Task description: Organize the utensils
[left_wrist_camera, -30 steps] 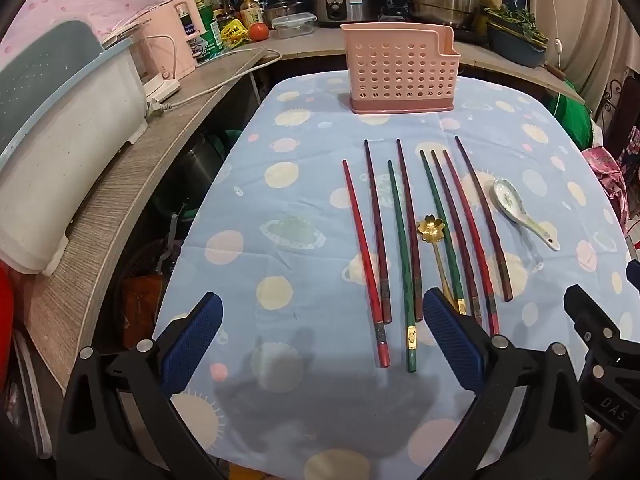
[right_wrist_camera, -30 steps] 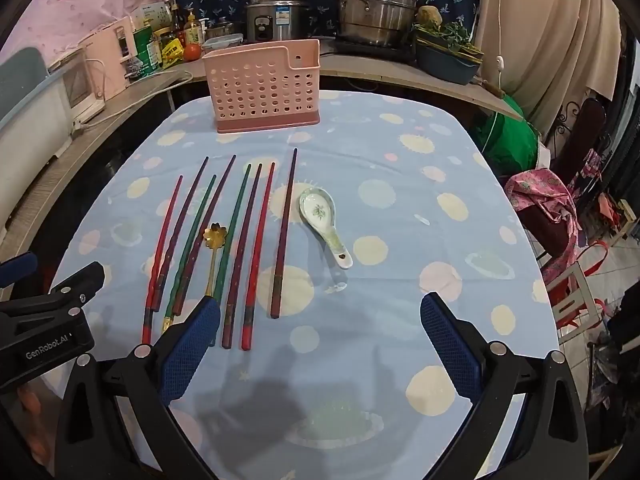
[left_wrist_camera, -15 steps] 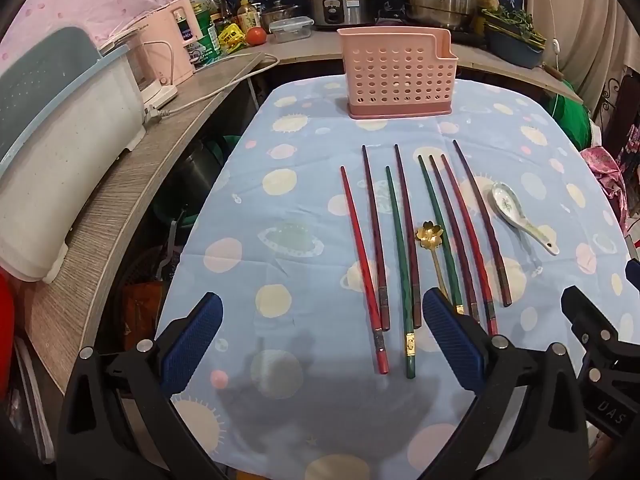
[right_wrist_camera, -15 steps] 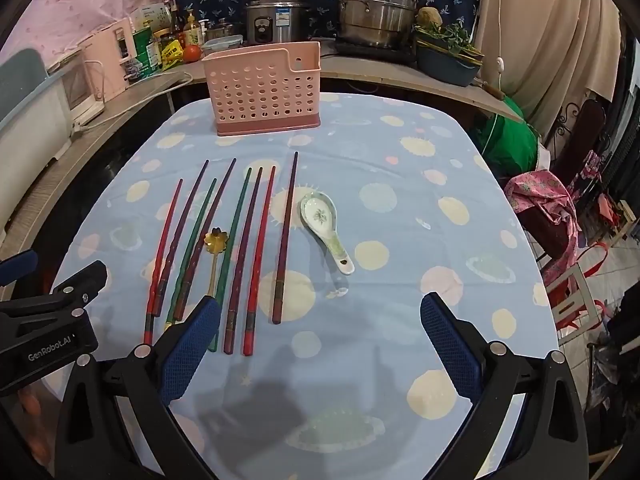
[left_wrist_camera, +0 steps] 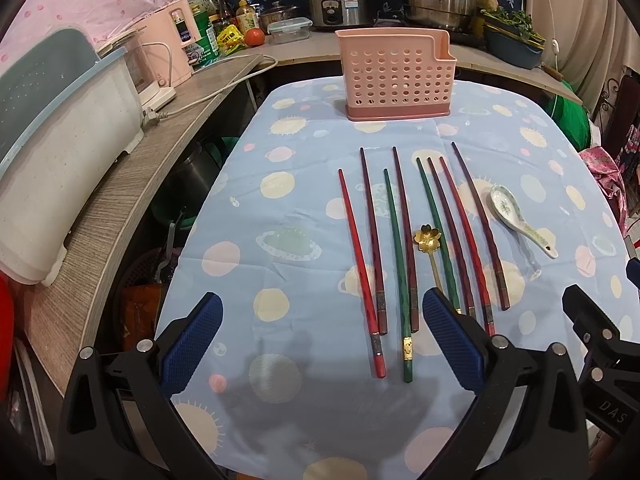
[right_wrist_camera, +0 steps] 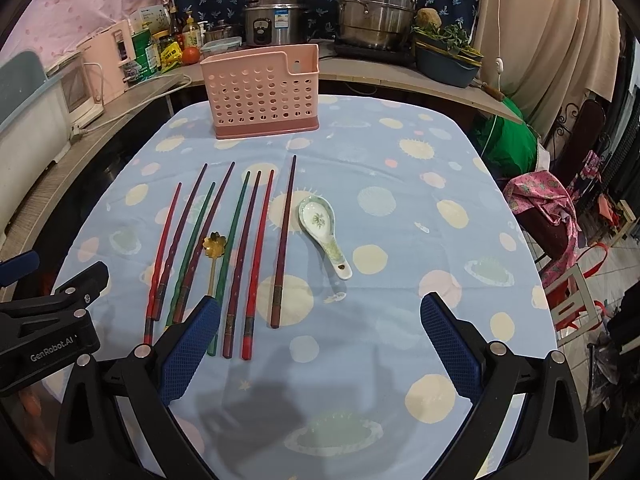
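Several red, maroon and green chopsticks lie side by side on the blue dotted tablecloth. A gold flower spoon lies among them. A white ceramic spoon lies to their right. A pink perforated utensil holder stands upright at the far end. My left gripper is open and empty above the near ends of the left chopsticks. My right gripper is open and empty, near the chopsticks' right side.
A wooden counter runs along the left with a white bin, an appliance and a cable. Pots and a rice cooker stand behind the table. A green bag and a chair are at the right.
Both grippers have drawn back and risen slightly; the utensils look a little farther away. Nothing on the table has moved.
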The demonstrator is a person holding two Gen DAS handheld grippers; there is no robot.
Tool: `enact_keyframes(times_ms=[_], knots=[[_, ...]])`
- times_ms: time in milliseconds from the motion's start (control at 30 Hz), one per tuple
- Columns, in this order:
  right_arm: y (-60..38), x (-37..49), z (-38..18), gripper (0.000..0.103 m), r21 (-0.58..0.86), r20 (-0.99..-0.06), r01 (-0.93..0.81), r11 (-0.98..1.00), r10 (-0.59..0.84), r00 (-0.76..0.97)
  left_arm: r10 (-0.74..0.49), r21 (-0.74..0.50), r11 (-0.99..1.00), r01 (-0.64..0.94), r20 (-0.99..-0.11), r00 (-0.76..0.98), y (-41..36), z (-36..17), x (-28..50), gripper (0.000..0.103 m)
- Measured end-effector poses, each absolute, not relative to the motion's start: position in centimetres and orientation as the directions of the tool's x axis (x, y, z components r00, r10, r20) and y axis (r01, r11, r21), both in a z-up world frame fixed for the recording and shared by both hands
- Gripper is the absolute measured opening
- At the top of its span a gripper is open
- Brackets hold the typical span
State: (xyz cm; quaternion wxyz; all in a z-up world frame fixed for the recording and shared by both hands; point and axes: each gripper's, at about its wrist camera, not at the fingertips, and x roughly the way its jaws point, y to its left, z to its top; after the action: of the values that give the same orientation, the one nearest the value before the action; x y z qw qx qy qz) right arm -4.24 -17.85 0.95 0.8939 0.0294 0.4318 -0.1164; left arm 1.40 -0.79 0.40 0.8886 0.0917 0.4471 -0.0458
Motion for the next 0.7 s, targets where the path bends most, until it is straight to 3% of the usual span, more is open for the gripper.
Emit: enact_keyframes(times_ms=[700], knots=[[-18.2,-6.2,2.2,0.096,-0.039,-0.756,0.247,0.968,-0.19,0.626,-0.026,0.116,0.975,0.19,-0.788,0.616,-1.2,1.5,-0.5,0.096]])
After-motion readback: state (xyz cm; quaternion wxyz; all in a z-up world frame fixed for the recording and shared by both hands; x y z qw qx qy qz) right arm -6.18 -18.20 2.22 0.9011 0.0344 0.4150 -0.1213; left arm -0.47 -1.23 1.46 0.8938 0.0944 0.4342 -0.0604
